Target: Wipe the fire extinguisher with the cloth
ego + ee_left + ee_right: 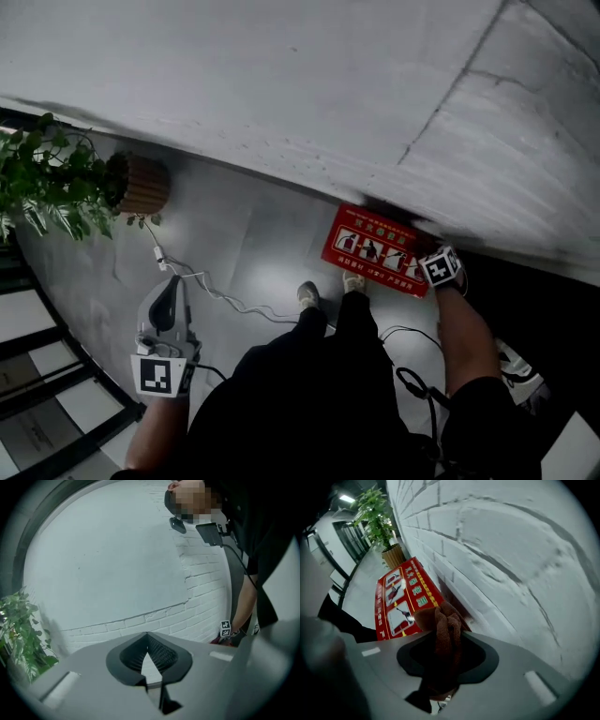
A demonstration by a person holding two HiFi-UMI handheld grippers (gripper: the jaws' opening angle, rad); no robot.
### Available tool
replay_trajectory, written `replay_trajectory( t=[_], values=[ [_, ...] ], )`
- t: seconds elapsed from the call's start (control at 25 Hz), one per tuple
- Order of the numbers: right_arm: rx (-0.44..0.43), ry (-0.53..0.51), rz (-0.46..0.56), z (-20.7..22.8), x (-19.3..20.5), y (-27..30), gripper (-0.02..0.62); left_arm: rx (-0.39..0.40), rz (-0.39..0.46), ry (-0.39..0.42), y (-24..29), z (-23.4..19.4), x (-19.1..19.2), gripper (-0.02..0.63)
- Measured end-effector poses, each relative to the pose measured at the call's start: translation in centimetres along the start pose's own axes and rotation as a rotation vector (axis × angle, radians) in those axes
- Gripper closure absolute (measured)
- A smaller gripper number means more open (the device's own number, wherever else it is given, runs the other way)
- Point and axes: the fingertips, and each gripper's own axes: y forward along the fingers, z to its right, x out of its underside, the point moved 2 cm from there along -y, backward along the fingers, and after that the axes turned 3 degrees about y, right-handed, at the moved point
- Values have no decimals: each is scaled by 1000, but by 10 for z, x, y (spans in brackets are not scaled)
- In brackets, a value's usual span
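A red fire extinguisher box [375,251] with white picture panels stands on the floor against the white brick wall; it also shows in the right gripper view [401,603]. No extinguisher itself is in sight. My right gripper [439,266] hangs just right of the box, pointing steeply down, shut on a bunched brown cloth [446,629] that sticks out past its tips. My left gripper [167,326] is held out far to the left over bare floor, away from the box. Its ribbed pads [159,652] meet at the tip with nothing between them.
A potted plant [52,183] in a wicker pot [142,184] stands by the wall at the left. A white cable [202,286] trails across the grey floor, a black one [412,384] hangs near my right arm. The person's shoes [307,295] are just before the box.
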Motion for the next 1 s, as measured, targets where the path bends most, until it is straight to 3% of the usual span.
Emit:
replay_trajectory(
  t=[0.12,0.24,0.28,0.32,0.44,0.52,0.68,0.76,0.84,1.0],
  values=[
    [43,103,-52,30,38,-11,476,36,27,7,12,8,-7,607],
    [48,384,-167,35,89,-25,479,21,51,0,11,10,-11,607],
    [54,458,-147,33,94,-29,479,4,55,-7,8,10,-10,607],
    [58,463,-82,29,86,-31,479,-14,56,-17,3,10,-9,607],
    [82,169,140,-1,13,-27,480,-71,34,-44,-15,4,1,607],
    [21,9,230,-43,-50,-22,479,-116,11,-57,-29,-4,7,607],
    [-137,-152,360,-128,-168,-7,479,-211,-40,-72,-61,-20,19,607],
    [-198,-233,349,-166,-206,0,479,-256,-64,-74,-77,-26,25,607],
    [-229,-312,272,-190,-219,19,477,-284,-92,-69,-87,-28,31,607],
    [-239,-326,54,-184,-180,53,476,-292,-124,-51,-92,-24,36,607]
  ],
)
